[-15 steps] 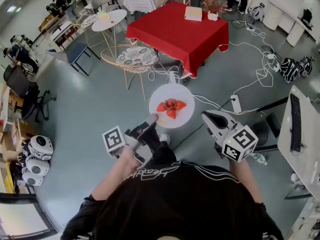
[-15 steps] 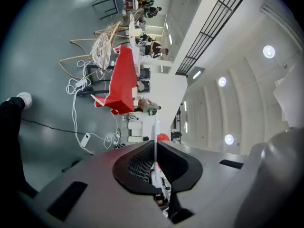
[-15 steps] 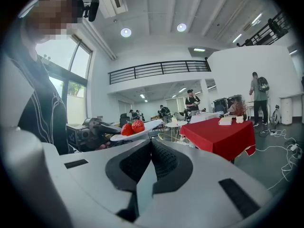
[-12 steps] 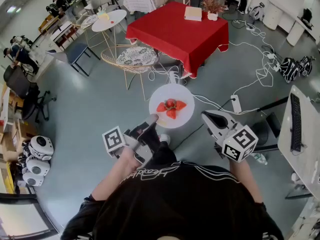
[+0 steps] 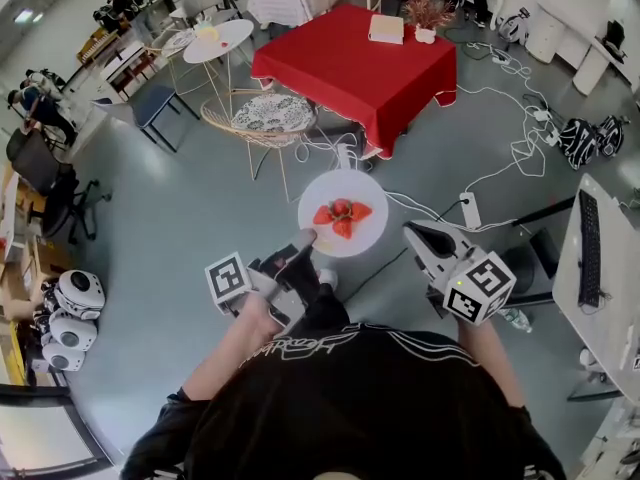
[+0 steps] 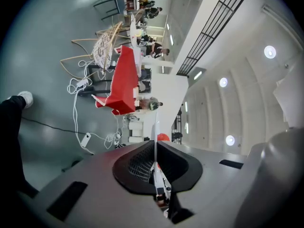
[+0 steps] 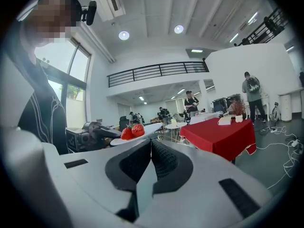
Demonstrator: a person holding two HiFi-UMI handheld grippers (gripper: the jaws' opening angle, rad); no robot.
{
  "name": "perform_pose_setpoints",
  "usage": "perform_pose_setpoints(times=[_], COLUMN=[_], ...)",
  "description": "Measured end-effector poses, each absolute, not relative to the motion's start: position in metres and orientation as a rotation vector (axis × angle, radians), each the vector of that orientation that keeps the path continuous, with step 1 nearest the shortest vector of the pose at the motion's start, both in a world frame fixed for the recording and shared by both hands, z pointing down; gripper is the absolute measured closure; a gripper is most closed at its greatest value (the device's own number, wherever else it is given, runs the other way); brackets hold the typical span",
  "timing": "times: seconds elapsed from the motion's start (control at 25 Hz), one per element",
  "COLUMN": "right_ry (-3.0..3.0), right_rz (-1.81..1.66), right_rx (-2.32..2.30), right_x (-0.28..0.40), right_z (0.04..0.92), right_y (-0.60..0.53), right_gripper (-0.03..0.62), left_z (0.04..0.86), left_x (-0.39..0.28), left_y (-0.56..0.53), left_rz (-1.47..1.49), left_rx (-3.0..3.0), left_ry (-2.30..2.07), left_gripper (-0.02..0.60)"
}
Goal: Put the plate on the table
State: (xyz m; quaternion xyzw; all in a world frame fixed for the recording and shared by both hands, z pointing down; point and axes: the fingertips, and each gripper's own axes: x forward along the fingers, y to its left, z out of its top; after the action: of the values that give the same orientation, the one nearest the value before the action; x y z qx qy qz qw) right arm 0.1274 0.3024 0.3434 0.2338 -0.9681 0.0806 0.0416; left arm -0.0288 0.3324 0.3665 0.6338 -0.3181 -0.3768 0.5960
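The left gripper [image 5: 305, 238] pinches the near rim of the white plate [image 5: 368, 193], its fingers [image 6: 137, 167] almost together on the thin edge. The plate juts out ahead of them, with strawberries [image 5: 342, 215] just past the tips. The right gripper [image 5: 412, 234] is closed on nothing, and the plate lies just left of its fingers. The red table [image 5: 360, 58] stands well ahead of both.

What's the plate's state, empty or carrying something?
Carrying food: red strawberries lie on the white plate, clamped at its rim by the left gripper.

plate [image 5: 346, 182] rim under left fingers [image 5: 300, 240], desk [image 5: 612, 308] cropped
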Motion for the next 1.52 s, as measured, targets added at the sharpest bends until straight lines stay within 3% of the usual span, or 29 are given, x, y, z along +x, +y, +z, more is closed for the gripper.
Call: perform_pose_setpoints(times=[0.92,1.52], right_ry=[-2.978,-2.957], right_rz=[0.270,0.463], right_rx=[0.743,0.853], right_x=[0.125,0.081], right_z=[0.361,0.374], right_y=[0.220,0.033], right_gripper=[0.586,0.586], left_z=[0.380,0.393], left_x=[-0.034,-0.084], left_y=[0.251,0.054], left_rz=[-0.875,-0.806], left_rx=[1.492,1.459], left_ry=[-0.729,-0.694], left_gripper=[0.563,0.563])
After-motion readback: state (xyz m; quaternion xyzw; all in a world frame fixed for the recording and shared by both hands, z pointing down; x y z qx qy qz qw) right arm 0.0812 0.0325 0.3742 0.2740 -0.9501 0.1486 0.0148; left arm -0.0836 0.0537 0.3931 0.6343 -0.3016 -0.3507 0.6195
